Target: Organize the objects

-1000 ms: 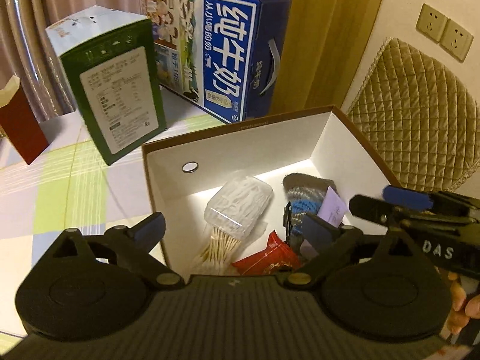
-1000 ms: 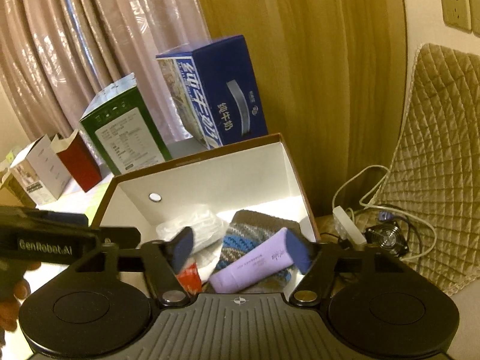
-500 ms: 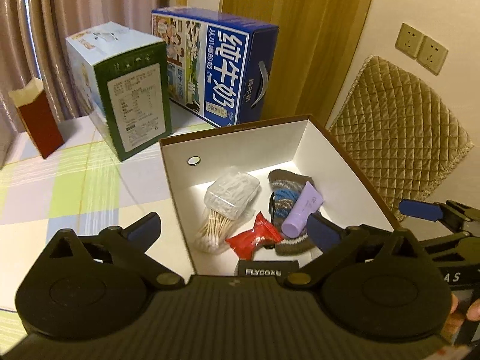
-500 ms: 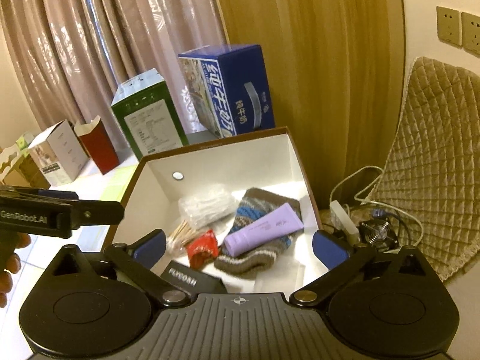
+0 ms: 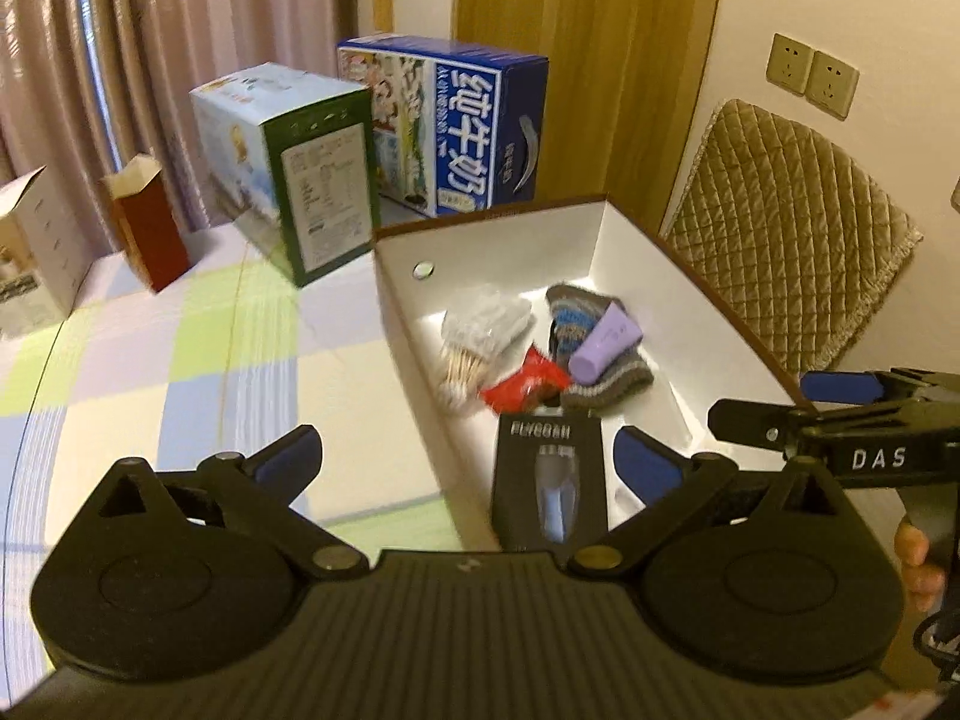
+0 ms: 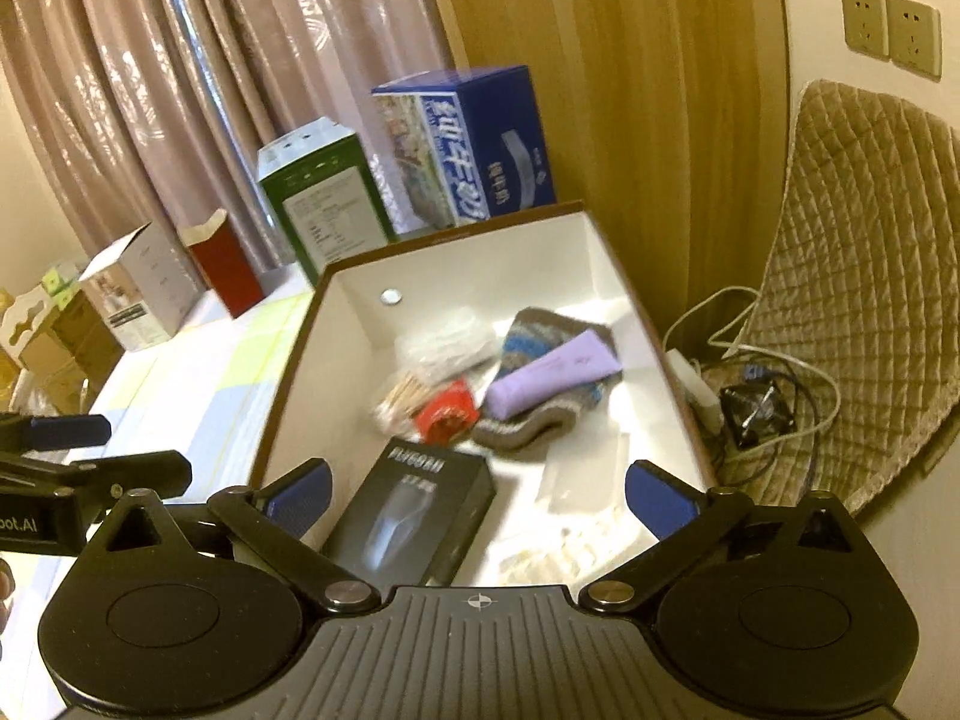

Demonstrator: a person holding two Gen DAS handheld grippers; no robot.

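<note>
Colours and patterns on the table and in the box

The box (image 6: 606, 252) is seen white inside with a brown rim. In it, a lilac tube (image 6: 552, 372) is laid on a sock (image 6: 534, 420) striped in grey, blue and white; a red packet (image 6: 447, 417) and a black carton (image 6: 414, 516) are also seen. The cloth (image 5: 180, 372) is checked in green, lilac and cream. Blue (image 5: 474, 126), green (image 5: 324, 180) and red (image 5: 153, 234) cartons are seen behind. The cushion (image 6: 870, 276) is quilted tan.
</note>
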